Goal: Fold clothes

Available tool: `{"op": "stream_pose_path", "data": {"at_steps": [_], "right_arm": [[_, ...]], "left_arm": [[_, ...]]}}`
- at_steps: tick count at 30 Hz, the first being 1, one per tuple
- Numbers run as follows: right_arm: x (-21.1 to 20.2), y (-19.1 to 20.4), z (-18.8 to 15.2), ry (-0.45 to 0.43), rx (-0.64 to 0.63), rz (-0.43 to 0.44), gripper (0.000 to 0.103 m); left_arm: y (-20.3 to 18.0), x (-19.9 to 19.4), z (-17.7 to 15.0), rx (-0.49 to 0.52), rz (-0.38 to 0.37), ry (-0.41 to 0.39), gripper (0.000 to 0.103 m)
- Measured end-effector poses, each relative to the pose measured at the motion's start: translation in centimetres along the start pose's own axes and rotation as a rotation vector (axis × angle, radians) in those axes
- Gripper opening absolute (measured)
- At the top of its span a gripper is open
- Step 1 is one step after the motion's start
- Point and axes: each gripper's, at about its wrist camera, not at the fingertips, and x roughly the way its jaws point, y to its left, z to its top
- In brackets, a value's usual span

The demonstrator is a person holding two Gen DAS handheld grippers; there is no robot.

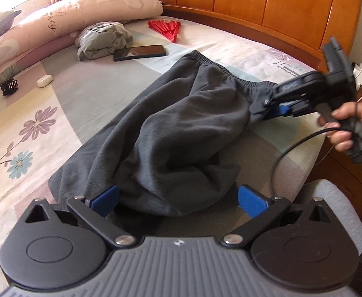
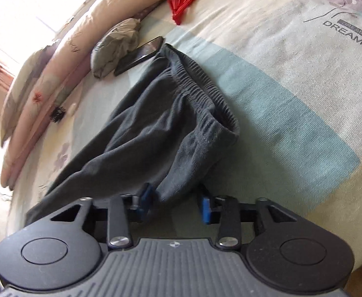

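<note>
Dark grey trousers [image 1: 181, 123] sprawl rumpled on flowered bed [image 1: 87, 94], waistband toward 1 o'clock in left wrist view. Left gripper [image 1: 178, 198]: jaws spread wide, released, fabric bunched between blue pads, not pinched. Right gripper [image 2: 176, 201], held by hand [image 1: 349, 126] at 3 o'clock: jaws clenched, grasping trousers near waistband corner. Phone [image 1: 140, 52], grey bundle [image 1: 101, 40], red fan [image 1: 166, 28] toward 11-12 o'clock.

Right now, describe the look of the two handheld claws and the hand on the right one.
Both claws, left claw and right claw, have black bodies, round black side discs, silver pivot screws, a ribbed grey centre plate and ribbed blue pads. A black cable trails from the right one's handle, gripped by a bare hand.
</note>
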Motion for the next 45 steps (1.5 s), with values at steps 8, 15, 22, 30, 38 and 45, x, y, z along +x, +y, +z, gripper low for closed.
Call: {"op": "stream_pose_path", "data": {"at_steps": [8, 15, 22, 30, 38, 45], "right_arm": [[-3.5, -0.5, -1.0, -0.049, -0.143, -0.147, 0.003], [-6.5, -2.8, -0.9, -0.044, -0.171, -0.293, 0.003], [-7.9, 0.1, -1.6, -0.077, -0.211, -0.274, 0.015], [-10.2, 4.6, -3.0, -0.148, -0.288, -0.259, 0.033], [-8.3, 13.3, -4.8, -0.042, -0.460, 0.006, 0.041], [-1.7, 25.3, -8.6, 0.098, -0.818, 0.173, 0.053]], "left_arm": [[0.6, 0.0, -0.4, -0.017, 0.026, 0.014, 0.102], [1.2, -0.1, -1.1, -0.015, 0.049, 0.025, 0.102], [2.8, -0.8, -2.5, -0.056, 0.109, 0.036, 0.102], [5.7, -0.3, -5.0, -0.147, 0.200, 0.070, 0.102], [6.6, -0.4, -6.8, -0.147, 0.195, 0.073, 0.102], [8.6, -1.8, -8.9, -0.195, 0.232, 0.081, 0.102]]}}
